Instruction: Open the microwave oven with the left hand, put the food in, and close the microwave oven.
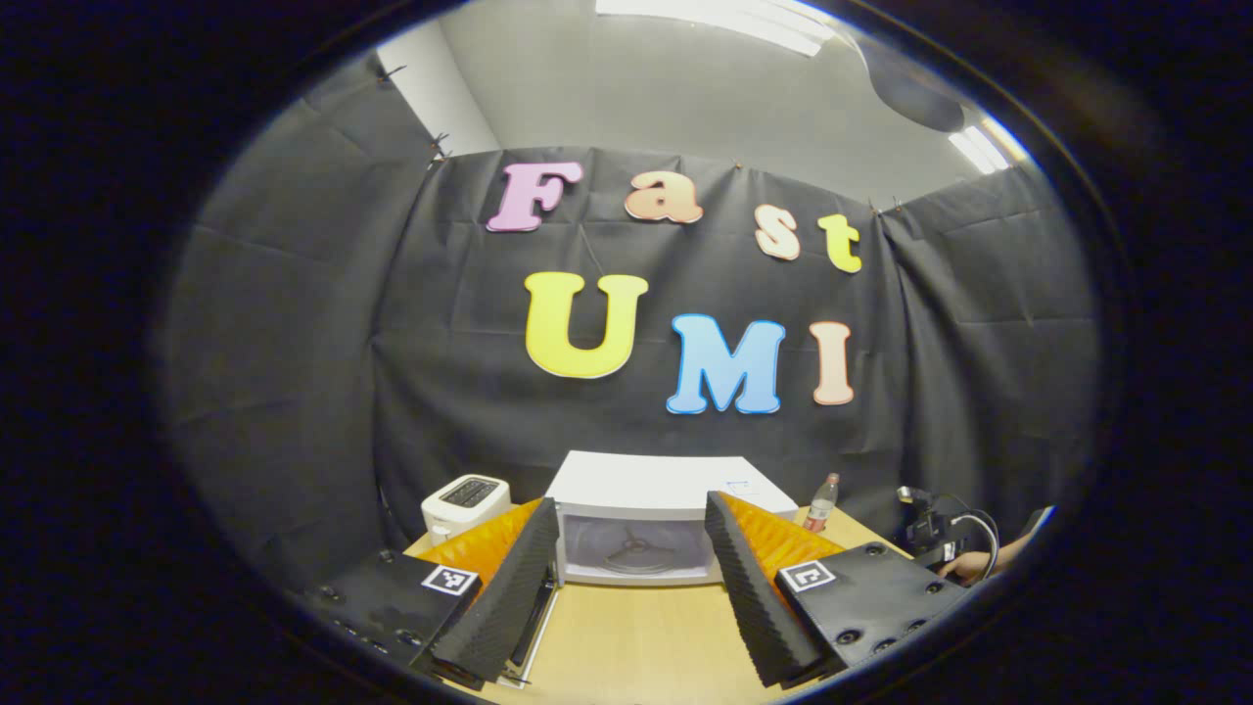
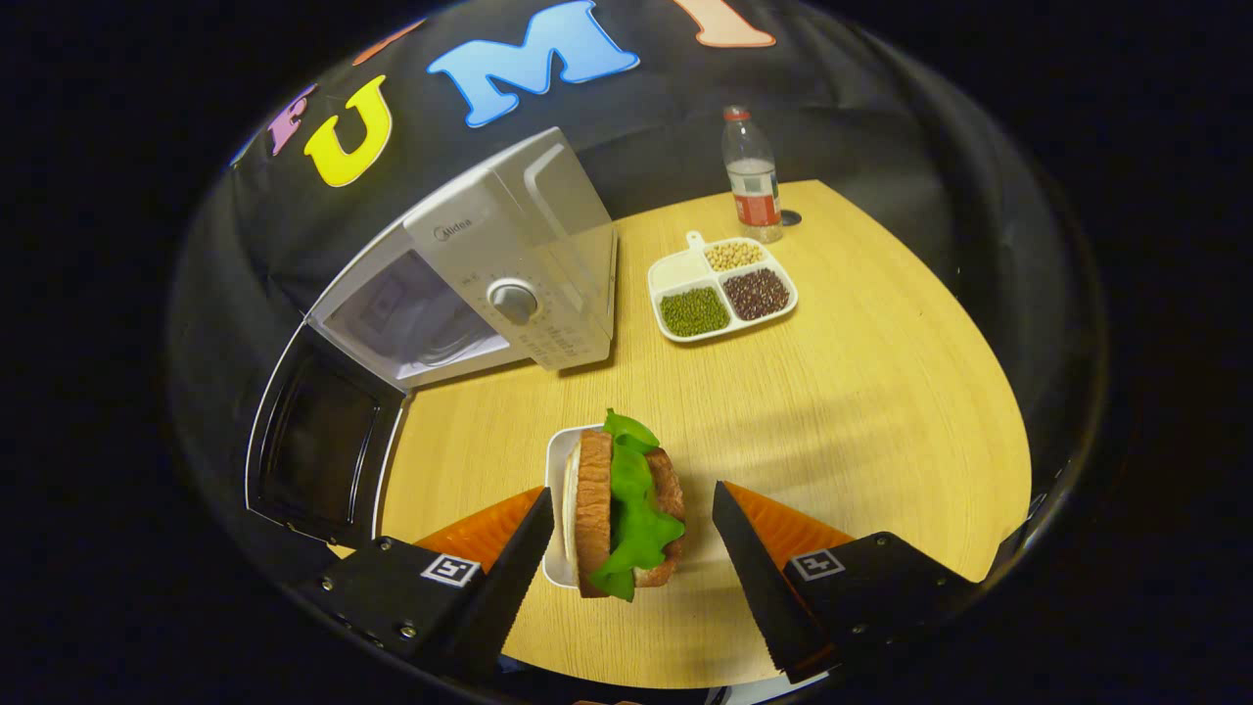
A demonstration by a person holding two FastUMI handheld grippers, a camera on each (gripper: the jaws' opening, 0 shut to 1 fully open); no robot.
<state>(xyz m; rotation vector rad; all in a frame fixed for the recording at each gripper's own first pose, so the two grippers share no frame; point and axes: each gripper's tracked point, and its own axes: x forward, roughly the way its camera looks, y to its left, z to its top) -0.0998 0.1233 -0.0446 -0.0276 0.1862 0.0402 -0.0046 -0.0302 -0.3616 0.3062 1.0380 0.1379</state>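
Door's open on the microwave [image 2: 489, 284]: in the right gripper view it stands at the far left of the wooden surface [image 2: 861, 392], its door [image 2: 323, 441] swung wide out to the left, cavity showing. The right tongs [image 2: 631, 548] are spread wide, hovering over the sandwich [image 2: 626, 509], which sits on a small white plate [image 2: 556, 460] at the near edge of the surface; bread slices stand on edge with green lettuce between them, and neither finger touches it. Farther off to the right lies a divided white tray [image 2: 675, 274] with green, dark and pale beans in separate compartments, and just beyond it an upright bottle [image 2: 752, 176] with a red cap. Over in the left gripper view, the left tongs [image 1: 631, 578] are spread too, holding nothing, pointed straight at the microwave's [image 1: 646, 519] open cavity with the turntable visible inside. A white toaster [image 1: 465, 504] sits to the left of the oven, the bottle [image 1: 822, 502] to its right, and at the far right edge a hand [image 1: 964, 566] holds the other device.
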